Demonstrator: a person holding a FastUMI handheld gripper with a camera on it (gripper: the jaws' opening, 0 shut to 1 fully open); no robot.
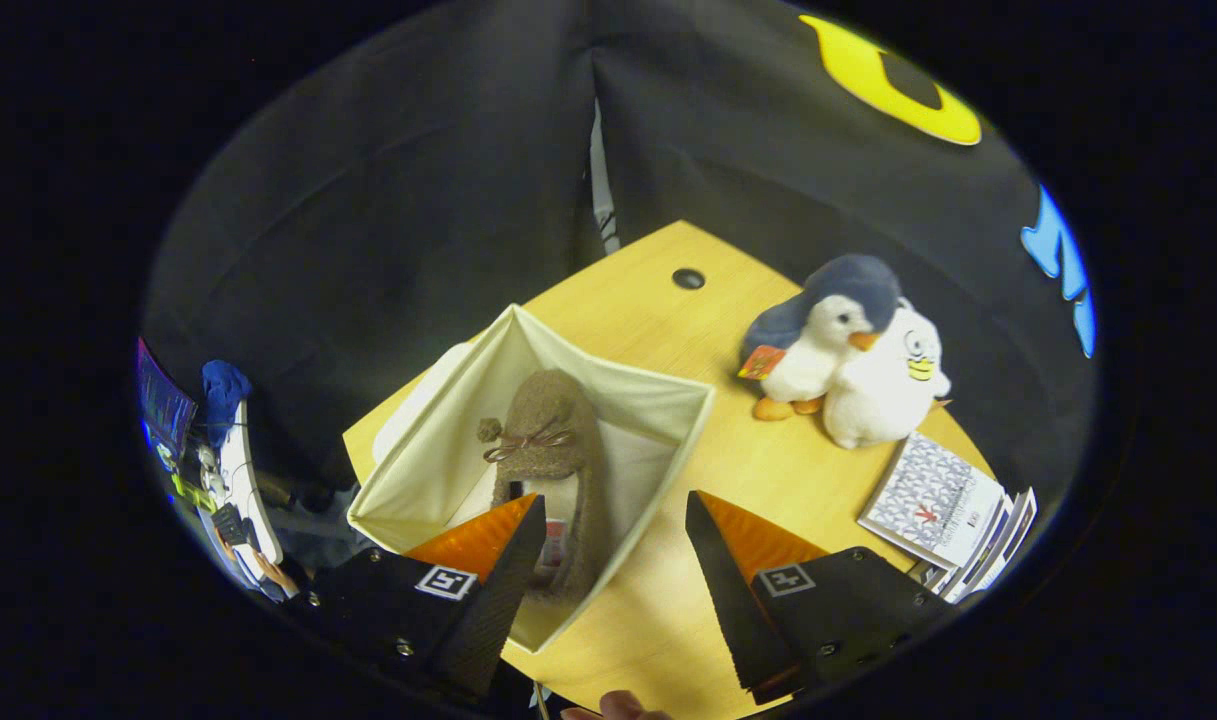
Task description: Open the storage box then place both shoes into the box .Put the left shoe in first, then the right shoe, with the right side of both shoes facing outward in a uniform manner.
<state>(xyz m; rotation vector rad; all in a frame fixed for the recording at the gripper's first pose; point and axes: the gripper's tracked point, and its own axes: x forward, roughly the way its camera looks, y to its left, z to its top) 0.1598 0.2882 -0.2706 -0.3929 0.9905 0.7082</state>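
A cream fabric storage box (658,400) stands open on the wooden table (768,470), just ahead of my fingers. One brown fuzzy shoe (553,440) with a small bow lies inside it, toe pointing away from me, its heel end partly hidden behind my left finger. My gripper (616,510) hovers above the box's near corner, open, with nothing between its fingers. The left finger is over the box, the right finger over the bare table beside the box's right wall.
Two plush penguins (848,360) sit on the table beyond the right finger. A stack of booklets (933,500) lies at the table's right edge. A round cable hole (688,278) is at the far corner. Clutter (223,470) sits off the table to the left.
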